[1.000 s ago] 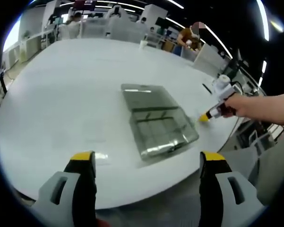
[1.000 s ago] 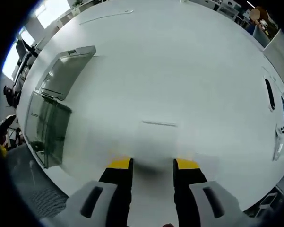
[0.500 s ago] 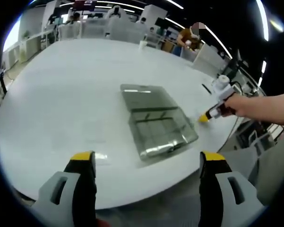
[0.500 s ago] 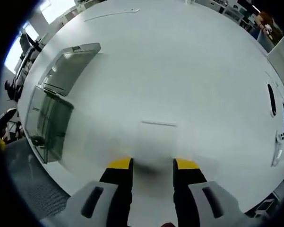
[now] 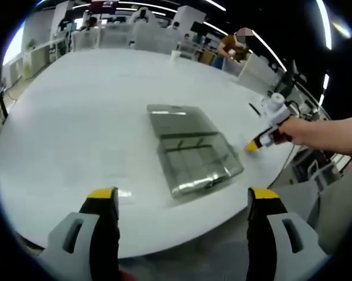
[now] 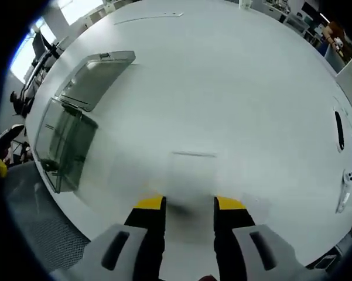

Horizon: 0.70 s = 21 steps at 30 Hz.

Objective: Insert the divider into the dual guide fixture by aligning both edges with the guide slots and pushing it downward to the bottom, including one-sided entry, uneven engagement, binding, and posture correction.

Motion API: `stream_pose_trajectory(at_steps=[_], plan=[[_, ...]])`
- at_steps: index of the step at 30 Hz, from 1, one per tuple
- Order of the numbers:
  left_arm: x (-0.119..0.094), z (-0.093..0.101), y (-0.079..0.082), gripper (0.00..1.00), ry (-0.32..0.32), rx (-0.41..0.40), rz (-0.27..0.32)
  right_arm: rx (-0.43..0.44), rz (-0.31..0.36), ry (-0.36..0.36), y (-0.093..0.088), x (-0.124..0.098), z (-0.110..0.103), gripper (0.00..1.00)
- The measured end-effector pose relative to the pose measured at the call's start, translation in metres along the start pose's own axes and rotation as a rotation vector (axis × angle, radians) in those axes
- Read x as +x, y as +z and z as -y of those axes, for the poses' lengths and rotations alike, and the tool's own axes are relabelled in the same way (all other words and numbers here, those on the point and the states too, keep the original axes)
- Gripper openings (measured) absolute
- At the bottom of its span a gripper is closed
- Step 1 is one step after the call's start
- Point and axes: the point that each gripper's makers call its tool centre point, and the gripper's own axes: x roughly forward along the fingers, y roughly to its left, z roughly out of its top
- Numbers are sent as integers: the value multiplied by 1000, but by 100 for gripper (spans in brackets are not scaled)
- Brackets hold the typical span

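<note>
My left tongs (image 5: 181,202) hang released above the near edge of the broad white round tabletop (image 5: 76,117), their yellow-tipped grey jaws standing wide apart with nothing between them. Beyond them, in the left gripper view, lies the clear plastic box-shaped guide fixture (image 5: 193,164) with its flat see-through lid (image 5: 178,120) folded open behind it, both resting on the tabletop toward its right side. Just past the fixture's right corner I see my right hand (image 5: 316,132) gripping the right tongs (image 5: 253,146), whose yellow tip points down at the tabletop near the fixture without touching it. In the right gripper view those right tongs (image 6: 189,203) sit low over the tabletop (image 6: 234,88), jaws fairly close together, and a thin transparent rectangular divider sheet (image 6: 192,175) stands between them, its top edge showing as a pale line ahead of the tips; I take the tongs to be grasping it, though the sheet is so clear that the contact itself is hard to make out. From here the fixture (image 6: 67,143) and its lid (image 6: 96,79) lie well apart to the left, at the tabletop's edge. A dark elongated slot (image 6: 338,130) marks the tabletop far to the right, with a small white object (image 6: 345,190) near it.
</note>
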Motion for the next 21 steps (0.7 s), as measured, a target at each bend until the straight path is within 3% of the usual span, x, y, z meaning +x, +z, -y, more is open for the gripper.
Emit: stream_pose_trajectory(at_steps=[15,21], plan=[[4,9,1,89,-25,-1,0,-66,59,51,10,-5,-12,27],[6,16,4,89,-44,1,2,-102,98,70,14,-18,-28,27]])
